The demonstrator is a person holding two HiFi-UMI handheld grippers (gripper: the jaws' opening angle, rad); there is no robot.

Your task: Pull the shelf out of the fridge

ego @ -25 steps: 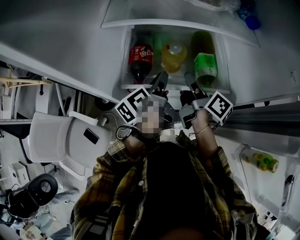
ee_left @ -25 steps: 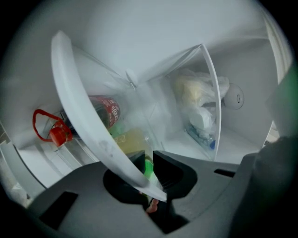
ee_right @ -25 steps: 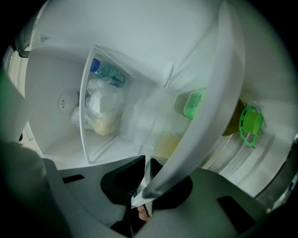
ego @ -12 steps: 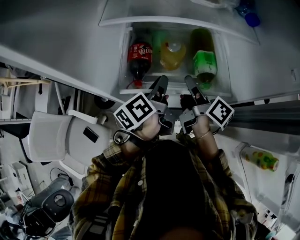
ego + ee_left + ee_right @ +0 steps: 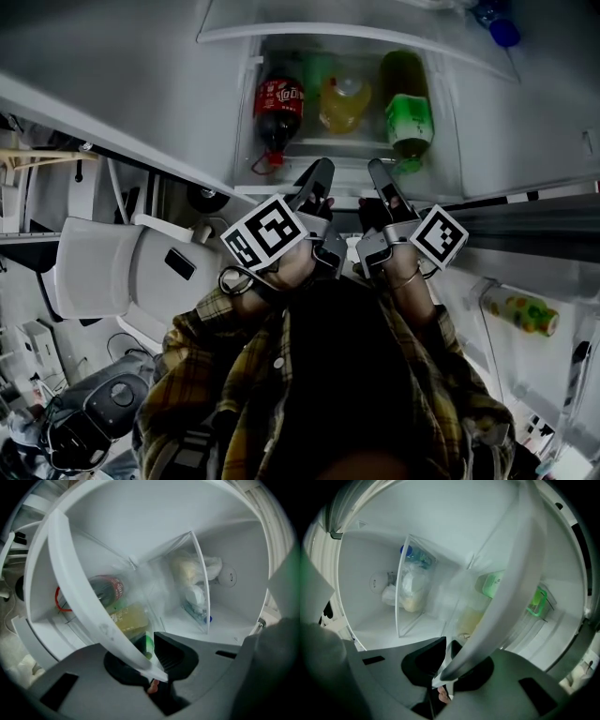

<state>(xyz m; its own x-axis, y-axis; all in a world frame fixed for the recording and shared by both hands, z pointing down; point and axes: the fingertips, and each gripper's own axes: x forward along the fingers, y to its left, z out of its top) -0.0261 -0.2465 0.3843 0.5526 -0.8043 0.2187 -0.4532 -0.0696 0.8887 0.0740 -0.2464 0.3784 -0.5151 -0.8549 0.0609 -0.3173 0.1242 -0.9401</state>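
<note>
The fridge shelf is a glass plate with a white front trim. On it lie a cola bottle, a yellow juice bottle and a green bottle. My left gripper and right gripper both reach to the trim's middle, side by side. In the left gripper view the trim runs slantwise into the left gripper, whose jaws are shut on it. In the right gripper view the trim ends between the pads of the right gripper, also clamped.
A higher shelf carries a blue-capped bottle. Bagged food lies behind a glass divider deep inside the fridge. The open door at right holds a bottle. A white chair and a dark device stand at left.
Both grippers have come a little toward the person, still clamped on the trim. The shelf's front edge has slid slightly out with them. The dark device at lower left has shifted.
</note>
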